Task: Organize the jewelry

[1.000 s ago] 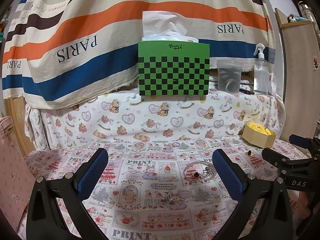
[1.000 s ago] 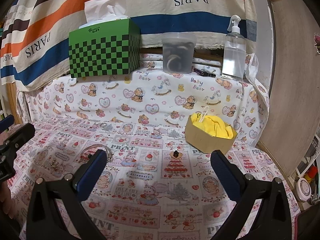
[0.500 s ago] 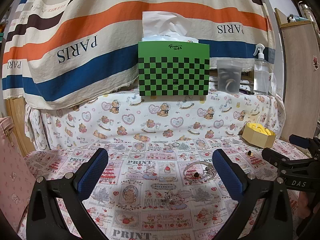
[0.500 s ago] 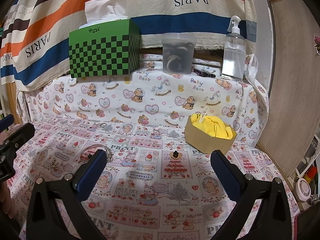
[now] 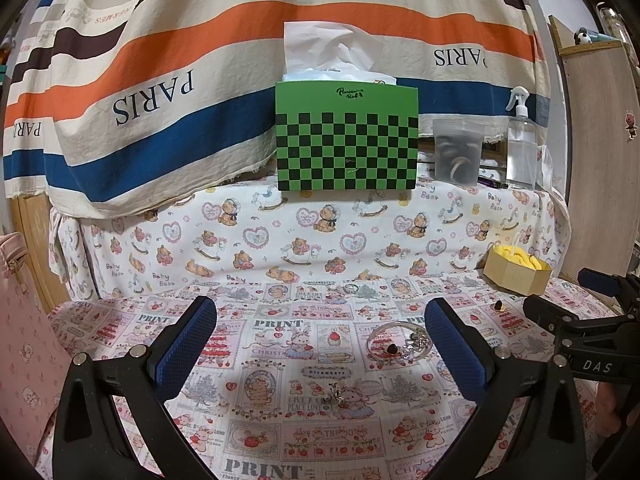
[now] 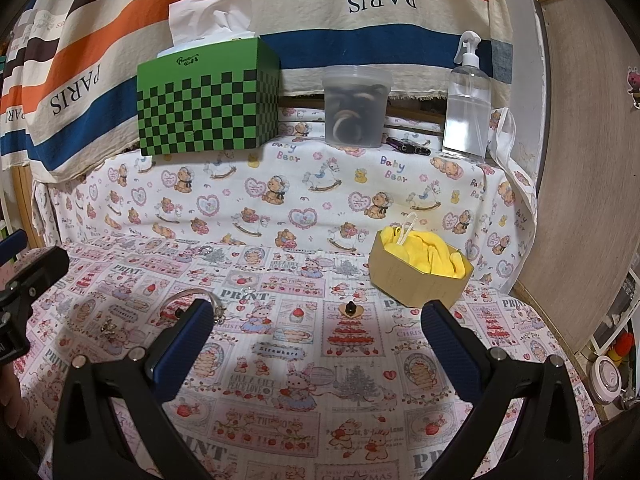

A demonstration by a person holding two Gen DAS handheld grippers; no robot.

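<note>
Jewelry lies scattered on the printed cloth. A silver bangle [image 5: 394,340] with a dark stud and a sparkly charm inside it sits ahead of my left gripper [image 5: 320,336], toward its right finger. A small silver piece [image 5: 334,396] lies between the left fingers. A dark stud earring [image 6: 351,307] lies ahead of my right gripper [image 6: 316,334]. A hexagonal cardboard box [image 6: 420,276] with yellow lining stands at the right; it also shows in the left wrist view [image 5: 516,274]. A small ring [image 6: 208,251] lies further back. Both grippers are open and empty.
A green checkered tissue box [image 5: 347,140], a lidded plastic tub [image 6: 356,108] and a spray bottle [image 6: 468,96] stand on the raised shelf behind. A pink bag [image 5: 24,344] is at the far left. A wooden panel [image 6: 580,160] bounds the right side.
</note>
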